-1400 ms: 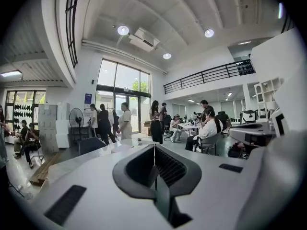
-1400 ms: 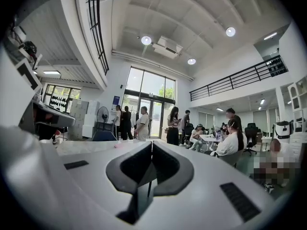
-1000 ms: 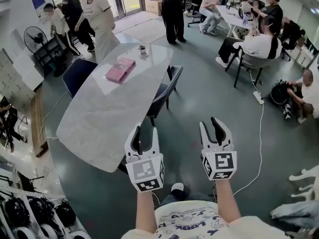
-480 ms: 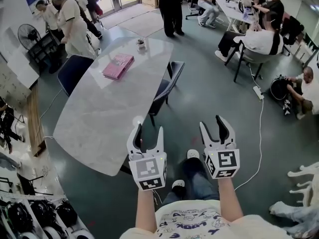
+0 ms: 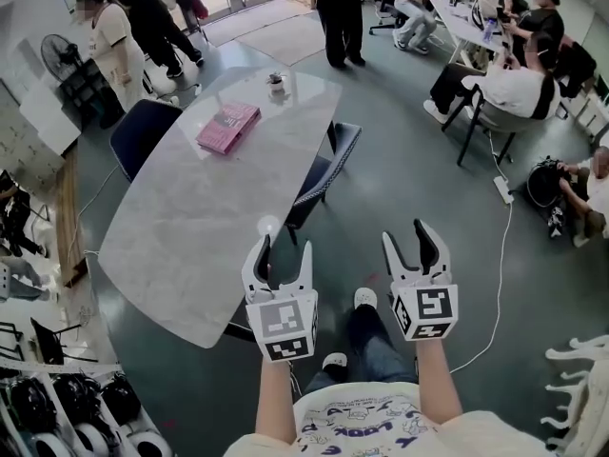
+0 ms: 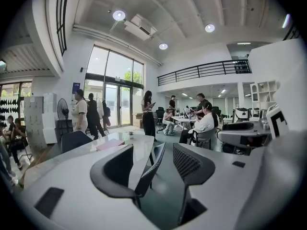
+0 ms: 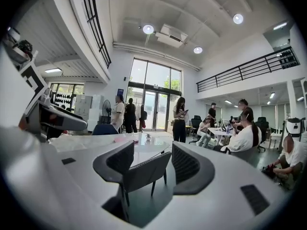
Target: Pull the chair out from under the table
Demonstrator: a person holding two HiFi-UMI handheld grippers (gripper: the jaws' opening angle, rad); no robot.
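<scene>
The left arm (image 5: 274, 398) and the right arm (image 5: 433, 384) are held out straight in front of the body, side by side. Both are bare. The left gripper (image 5: 284, 255) and the right gripper (image 5: 409, 246) are pointed ahead and a little down. The left gripper is seen at the near end of the table (image 5: 181, 246). The right gripper is seen over the floor (image 5: 419, 179). Both grippers' jaws are spread wide, and nothing is held in either one.

The chair (image 5: 319, 174) is tucked in at the right long side of the table, with its seat under the top. Its back is dark and looks woven, and it is leaned back a bit. Thin dark legs are seen under it. It is well apart from both grippers. In both gripper views it is seen far off through the gap between the jaws, and it is not touched.

A pink book (image 5: 228, 127) is laid flat on the table, but no words on it can be read. Black and white squares are shown on each gripper's cube (image 5: 283, 327). Letters are printed on the shirt (image 5: 371, 427), but they cannot be read for sure.
</scene>
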